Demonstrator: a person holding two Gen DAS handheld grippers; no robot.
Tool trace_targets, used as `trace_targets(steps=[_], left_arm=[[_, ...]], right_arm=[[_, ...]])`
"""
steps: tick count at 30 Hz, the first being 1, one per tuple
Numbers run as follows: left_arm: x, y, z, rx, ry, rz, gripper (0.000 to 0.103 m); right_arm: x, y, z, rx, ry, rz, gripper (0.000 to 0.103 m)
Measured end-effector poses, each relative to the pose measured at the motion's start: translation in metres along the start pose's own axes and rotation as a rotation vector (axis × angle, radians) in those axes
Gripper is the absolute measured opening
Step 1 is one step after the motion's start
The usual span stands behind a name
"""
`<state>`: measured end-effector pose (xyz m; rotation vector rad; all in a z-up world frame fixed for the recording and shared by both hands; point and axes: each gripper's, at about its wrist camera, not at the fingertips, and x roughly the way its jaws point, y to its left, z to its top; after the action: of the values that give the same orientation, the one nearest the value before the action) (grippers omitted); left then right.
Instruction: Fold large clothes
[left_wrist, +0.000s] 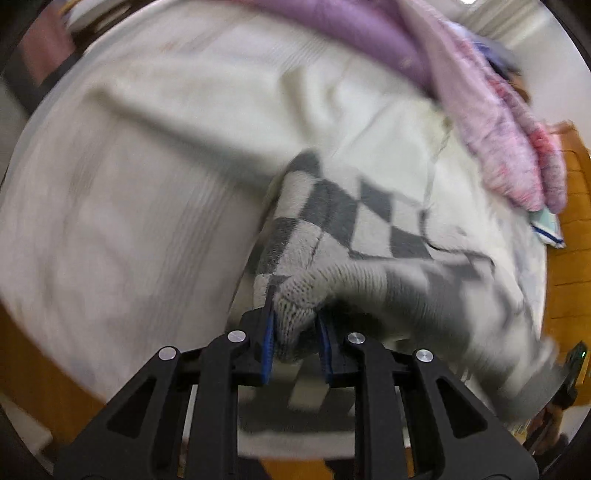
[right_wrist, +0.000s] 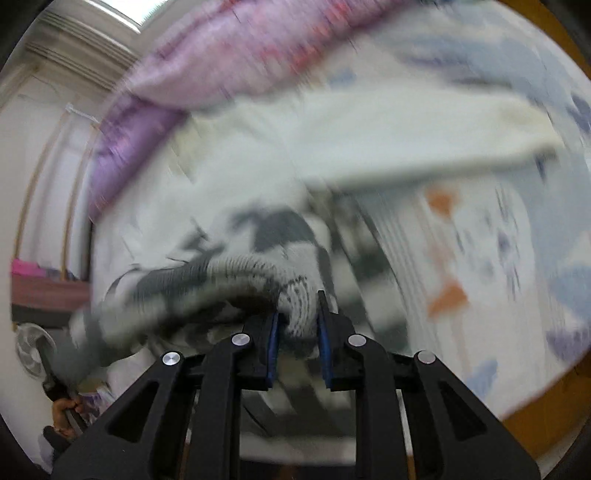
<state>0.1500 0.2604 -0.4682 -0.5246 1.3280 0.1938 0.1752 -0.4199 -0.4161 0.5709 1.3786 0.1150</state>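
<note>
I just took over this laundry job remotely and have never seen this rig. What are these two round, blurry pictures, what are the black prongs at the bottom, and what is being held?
There is no robot arm here: a person carries a two-fingered tool in each hand, and each tool has a wide-angle camera looking along its fingers. One picture is from the left tool, the other from the right.

The black prongs are the left hand-held gripper and the right hand-held gripper. Both are shut on the same grey-and-cream checkered knit sweater, each pinching a bunched part of it.

Below lies a white cloth-covered surface, with a pile of purple and pink clothes at its far edge. The blur comes from movement.
</note>
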Motion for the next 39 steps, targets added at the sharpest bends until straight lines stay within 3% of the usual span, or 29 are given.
trace_targets(steps=[5, 9, 11, 14, 17, 18, 19, 20, 21, 23, 25, 27, 32, 35, 39], left_arm=[[0.059, 0.034, -0.068, -0.124, 0.086, 0.049, 0.019], [0.062, 0.049, -0.080, -0.230, 0.068, 0.030, 0.019], [0.058, 0.055, -0.086, -0.238, 0.083, 0.042, 0.007], [0.055, 0.075, -0.097, -0.229, 0.118, 0.050, 0.007], [0.056, 0.077, -0.101, -0.171, 0.144, 0.043, 0.008], [0.053, 0.077, -0.099, -0.190, 0.129, -0.001, 0.011], [0.049, 0.078, -0.099, -0.227, 0.113, -0.064, 0.031], [0.044, 0.080, -0.099, -0.281, 0.089, -0.126, 0.058], [0.041, 0.080, -0.099, -0.318, 0.069, -0.154, 0.061], [0.037, 0.082, -0.105, -0.419, 0.053, -0.234, 0.061], [0.033, 0.085, -0.115, -0.489, 0.041, -0.290, 0.061], [0.031, 0.085, -0.125, -0.559, 0.036, -0.379, 0.060], [0.029, 0.076, -0.138, -0.669, 0.044, -0.465, 0.061], [0.015, 0.070, -0.149, -0.642, 0.034, -0.457, 0.077], [0.027, 0.061, -0.140, -0.600, 0.038, -0.472, 0.081]], right_arm=[[0.049, -0.030, -0.034, -0.046, 0.126, -0.100, 0.016], [0.051, -0.027, -0.042, -0.107, 0.125, -0.145, 0.015], [0.045, -0.025, -0.050, -0.107, 0.115, -0.155, 0.011], [0.047, -0.039, -0.066, -0.066, 0.121, -0.210, 0.000], [0.049, -0.057, -0.075, 0.022, 0.133, -0.228, 0.004], [0.045, -0.057, -0.077, 0.053, 0.110, -0.213, 0.005], [0.039, -0.057, -0.078, 0.107, 0.089, -0.158, 0.006], [0.034, -0.057, -0.081, 0.177, 0.075, -0.099, 0.014], [0.028, -0.055, -0.087, 0.274, 0.051, -0.030, 0.036], [0.022, -0.051, -0.097, 0.381, 0.010, 0.038, 0.057], [0.022, -0.048, -0.104, 0.494, -0.025, 0.167, 0.057], [0.032, -0.046, -0.109, 0.578, -0.041, 0.234, 0.059], [0.061, -0.042, -0.088, 0.630, -0.036, 0.231, 0.058], [0.070, -0.043, -0.082, 0.666, -0.037, 0.235, 0.058], [0.076, -0.037, -0.081, 0.613, -0.025, 0.189, 0.059]])
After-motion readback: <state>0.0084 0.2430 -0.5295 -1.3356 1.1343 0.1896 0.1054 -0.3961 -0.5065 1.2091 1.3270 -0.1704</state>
